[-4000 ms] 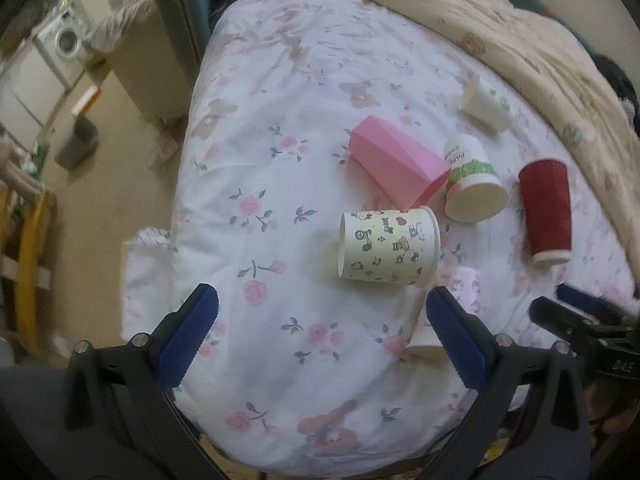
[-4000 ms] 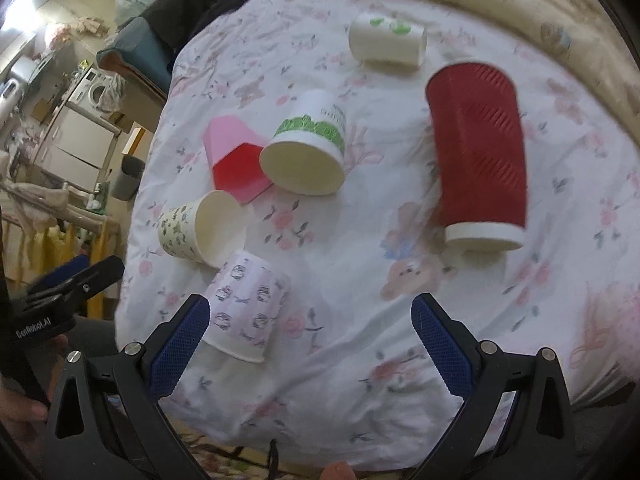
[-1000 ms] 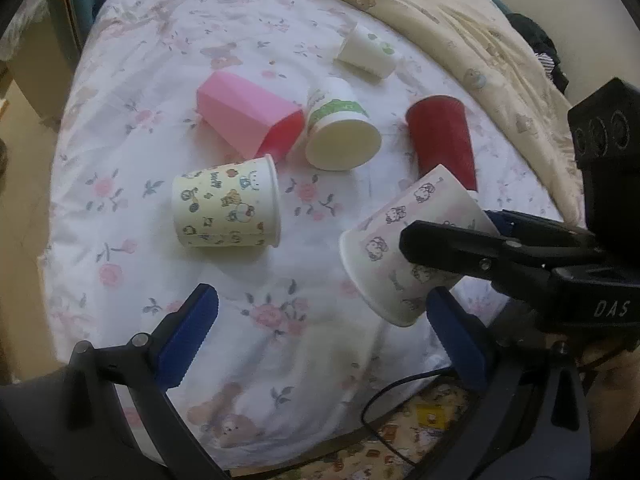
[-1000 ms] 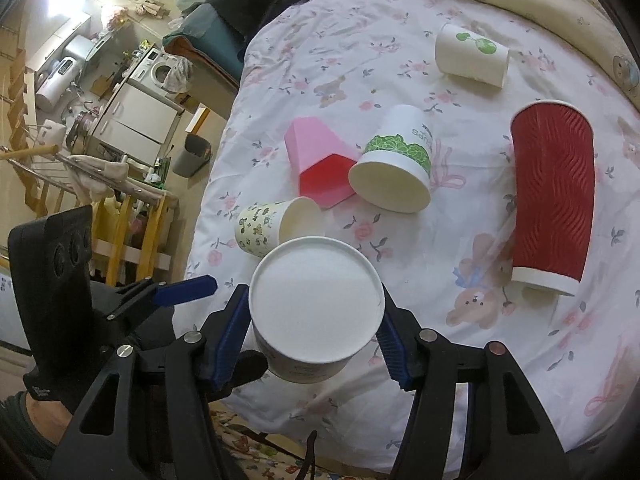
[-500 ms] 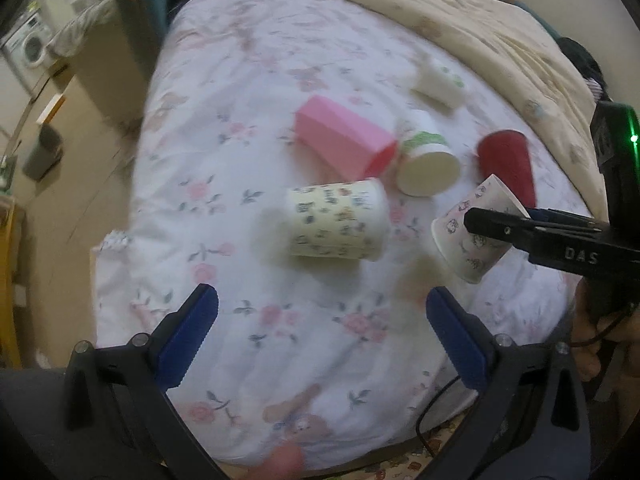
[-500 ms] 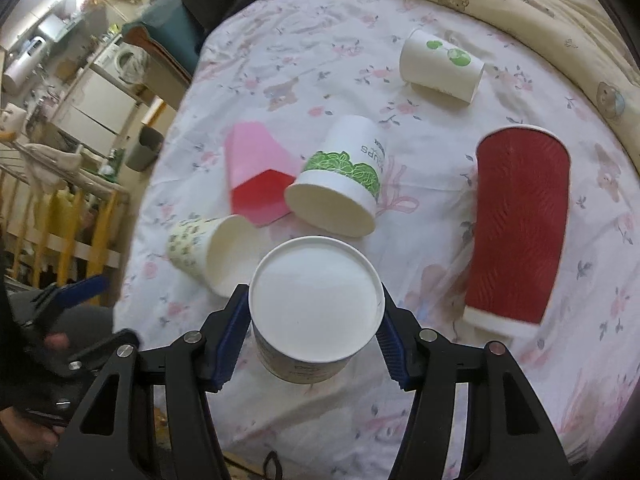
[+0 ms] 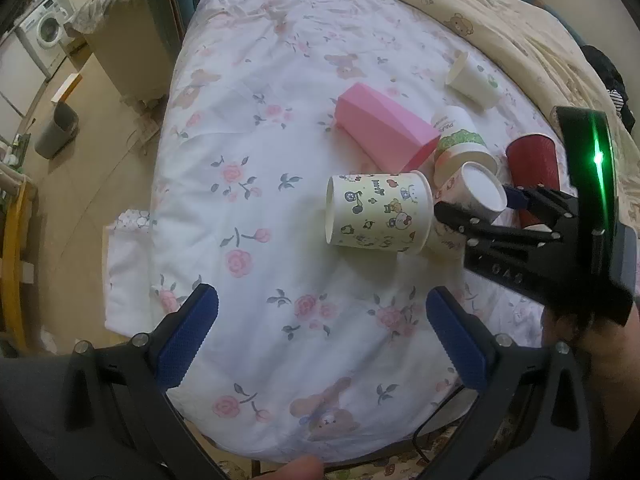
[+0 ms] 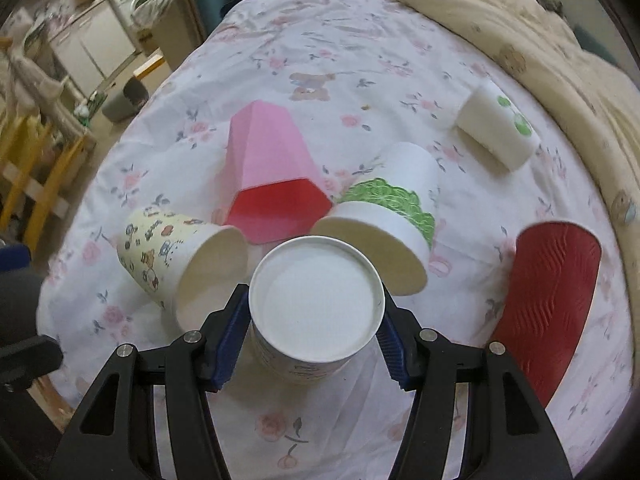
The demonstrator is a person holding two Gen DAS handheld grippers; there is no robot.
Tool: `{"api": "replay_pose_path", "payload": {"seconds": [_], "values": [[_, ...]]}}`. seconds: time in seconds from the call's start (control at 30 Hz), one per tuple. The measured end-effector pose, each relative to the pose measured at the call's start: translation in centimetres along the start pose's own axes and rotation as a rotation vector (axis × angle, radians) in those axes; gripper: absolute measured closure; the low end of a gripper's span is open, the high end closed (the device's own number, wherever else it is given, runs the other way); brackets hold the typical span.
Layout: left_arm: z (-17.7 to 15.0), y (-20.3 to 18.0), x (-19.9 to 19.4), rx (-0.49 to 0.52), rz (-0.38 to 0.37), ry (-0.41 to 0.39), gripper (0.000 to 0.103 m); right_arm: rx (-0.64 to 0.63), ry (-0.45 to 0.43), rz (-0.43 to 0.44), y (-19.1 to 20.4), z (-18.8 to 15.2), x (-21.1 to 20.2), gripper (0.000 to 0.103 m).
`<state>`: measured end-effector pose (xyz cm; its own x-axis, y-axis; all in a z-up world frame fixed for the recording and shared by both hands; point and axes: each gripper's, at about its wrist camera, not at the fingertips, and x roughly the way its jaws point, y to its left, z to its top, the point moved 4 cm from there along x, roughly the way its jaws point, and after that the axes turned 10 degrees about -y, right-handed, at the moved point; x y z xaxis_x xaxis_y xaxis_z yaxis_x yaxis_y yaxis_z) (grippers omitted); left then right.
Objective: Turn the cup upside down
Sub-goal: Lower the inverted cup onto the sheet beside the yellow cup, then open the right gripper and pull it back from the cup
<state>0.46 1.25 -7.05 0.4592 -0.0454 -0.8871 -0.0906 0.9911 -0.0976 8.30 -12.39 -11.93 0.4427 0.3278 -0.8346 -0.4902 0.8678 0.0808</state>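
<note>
Cup lowered base-up onto floral bedsheet, washing machine beyond

The white paper cup with small cartoon prints stands upside down, its flat bottom facing up. It sits on the flowered bed sheet, beside the yellow cartoon cup.
</note>
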Motion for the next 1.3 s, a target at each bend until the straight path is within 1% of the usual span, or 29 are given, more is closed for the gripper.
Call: {"api": "replay_pose_path", "payload": {"seconds": [0.07, 0.1, 0.17, 0.2, 0.23, 0.37, 0.4, 0.53, 0.63, 0.77, 0.87, 0.93, 1.0, 1.07, 1.17, 1.3], "values": [[0.1, 0.1, 0.0, -0.002, 0.009, 0.001, 0.000, -0.004, 0.016, 0.015, 0.2, -0.2, 0.1, 0.040], [0.1, 0.0, 0.0, -0.002, 0.009, 0.002, 0.000, 0.018, 0.027, 0.031, 0.0, -0.2, 0.2, 0.039], [0.1, -0.1, 0.0, 0.000, 0.004, 0.003, 0.000, 0.044, 0.027, 0.057, 0.1, -0.1, 0.0, 0.030], [0.1, -0.1, 0.0, 0.003, 0.002, 0.002, 0.000, 0.050, 0.024, 0.060, 0.1, -0.1, -0.2, 0.019], [0.1, -0.2, 0.0, 0.004, 0.001, 0.001, 0.000, 0.058, 0.015, 0.062, 0.0, 0.1, -0.6, 0.014], [0.1, -0.4, -0.3, 0.004, -0.005, -0.014, 0.000, 0.119, -0.015, 0.100, -0.9, 0.4, -3.1, 0.014], [0.1, -0.5, -0.5, 0.004, -0.008, -0.021, 0.000, 0.150, -0.036, 0.110, -1.5, 0.4, -4.5, 0.014], [0.1, -0.7, -1.9, 0.016, -0.004, -0.081, 0.000, 0.228, -0.113, 0.117, -2.8, -0.4, -9.0, 0.004], [0.1, -1.1, -3.1, 0.027, -0.006, -0.133, 0.000, 0.281, -0.154, 0.113, -3.1, -1.9, -11.7, 0.002], [-0.6, -1.6, -4.9, 0.024, -0.015, -0.207, 0.000, 0.356, -0.197, 0.071, -3.5, -4.3, -13.9, 0.002], [-1.1, -2.1, -5.9, 0.032, -0.012, -0.259, 0.000, 0.373, -0.220, 0.023, -3.4, -5.5, -14.5, 0.002], [-1.4, -2.5, -6.8, 0.052, 0.002, -0.311, 0.000, 0.373, -0.220, -0.005, -3.3, -6.3, -14.5, 0.002], [-1.5, -2.7, -7.4, 0.055, 0.009, -0.347, 0.000, 0.376, -0.239, -0.028, -3.1, -6.9, -14.7, 0.002], [-1.5, -2.5, -7.5, 0.037, 0.015, -0.364, 0.000, 0.372, -0.258, -0.046, -2.9, -7.3, -15.0, 0.002], [-1.8, -2.3, -7.5, 0.012, 0.018, -0.367, 0.000, 0.352, -0.286, -0.074, -2.6, -7.4, -15.3, 0.001], [-1.7, -2.9, -7.4, 0.028, 0.036, -0.387, 0.000, 0.334, -0.316, -0.096, -2.6, -7.2, -15.5, 0.000]]}}
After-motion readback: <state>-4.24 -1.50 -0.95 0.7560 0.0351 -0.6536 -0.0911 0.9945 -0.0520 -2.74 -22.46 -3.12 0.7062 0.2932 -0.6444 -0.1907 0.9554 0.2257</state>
